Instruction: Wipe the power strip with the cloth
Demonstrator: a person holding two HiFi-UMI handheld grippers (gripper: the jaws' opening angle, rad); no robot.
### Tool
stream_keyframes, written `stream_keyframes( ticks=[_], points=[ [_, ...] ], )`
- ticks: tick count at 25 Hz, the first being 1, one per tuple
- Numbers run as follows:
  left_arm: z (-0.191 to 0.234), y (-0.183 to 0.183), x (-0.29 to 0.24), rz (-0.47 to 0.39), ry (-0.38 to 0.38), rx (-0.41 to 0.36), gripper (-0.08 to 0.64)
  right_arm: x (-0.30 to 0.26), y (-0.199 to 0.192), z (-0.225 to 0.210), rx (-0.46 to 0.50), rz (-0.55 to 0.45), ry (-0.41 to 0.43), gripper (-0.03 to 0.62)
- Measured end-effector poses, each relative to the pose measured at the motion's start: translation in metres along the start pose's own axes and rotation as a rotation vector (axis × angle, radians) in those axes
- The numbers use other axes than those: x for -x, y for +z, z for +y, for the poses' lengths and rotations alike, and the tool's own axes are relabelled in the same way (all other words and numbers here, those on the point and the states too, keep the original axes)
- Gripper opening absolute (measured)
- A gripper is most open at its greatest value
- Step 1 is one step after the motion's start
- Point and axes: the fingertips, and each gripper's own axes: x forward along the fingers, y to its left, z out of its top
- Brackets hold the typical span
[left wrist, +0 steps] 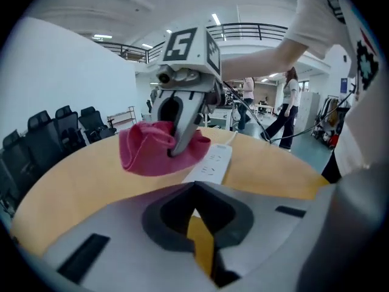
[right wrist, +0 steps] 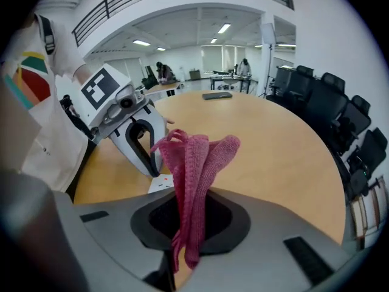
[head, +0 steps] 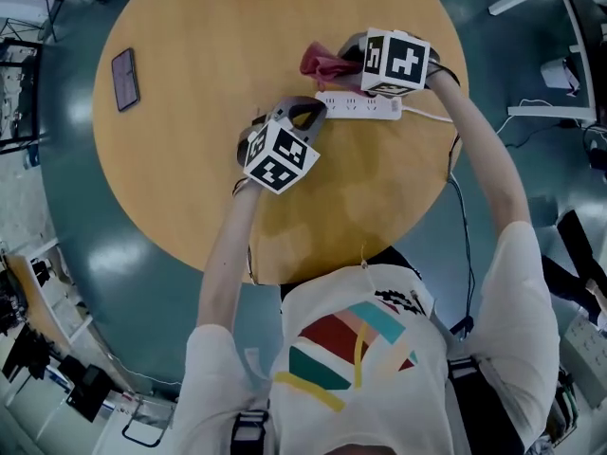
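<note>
A white power strip (head: 360,105) lies on the round wooden table (head: 209,27), right of the middle. My left gripper (head: 311,112) is shut with nothing between its jaws. Its tips (left wrist: 194,190) sit at the strip's near end (left wrist: 213,163) and seem to rest on it. My right gripper (head: 349,60) is shut on a pink cloth (head: 322,63), which hangs bunched just behind the strip. In the right gripper view the cloth (right wrist: 197,157) stands up out of the shut jaws (right wrist: 188,193), with the left gripper (right wrist: 143,139) and a corner of the strip (right wrist: 161,183) behind it.
A dark phone (head: 125,77) lies near the table's left edge. The strip's white cable (head: 432,115) runs off the table's right edge. Black chairs (right wrist: 340,114) stand beyond the table, and people (left wrist: 285,111) walk in the background.
</note>
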Motion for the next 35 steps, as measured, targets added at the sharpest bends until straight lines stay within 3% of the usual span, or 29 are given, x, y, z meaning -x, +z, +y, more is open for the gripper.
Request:
stream_keyframes(
  ticks=[6, 10, 13, 22, 31, 35],
  points=[
    [-0.006, -0.012, -0.013, 0.052, -0.03, 0.032, 0.043, -0.022, 0.009, -0.003, 0.138, 0.097, 0.122, 0.04],
    [0.0, -0.012, -0.015, 0.042, -0.037, 0.144, 0.043, -0.034, 0.007, 0.007, 0.13, 0.132, 0.224, 0.039],
    [0.0, -0.013, -0.016, 0.061, -0.022, 0.11, 0.043, -0.04, 0.006, 0.012, 0.13, 0.138, 0.257, 0.04],
    [-0.001, -0.014, -0.017, 0.104, 0.013, 0.078, 0.043, -0.034, -0.009, 0.02, 0.111, 0.162, 0.279, 0.039],
    [-0.005, -0.015, -0.018, 0.131, 0.053, 0.068, 0.043, 0.0, -0.086, 0.029, -0.001, 0.261, 0.253, 0.039],
    [-0.005, -0.015, -0.018, 0.141, 0.053, 0.072, 0.043, 0.013, -0.108, 0.03, -0.069, 0.246, 0.227, 0.039]
  ],
)
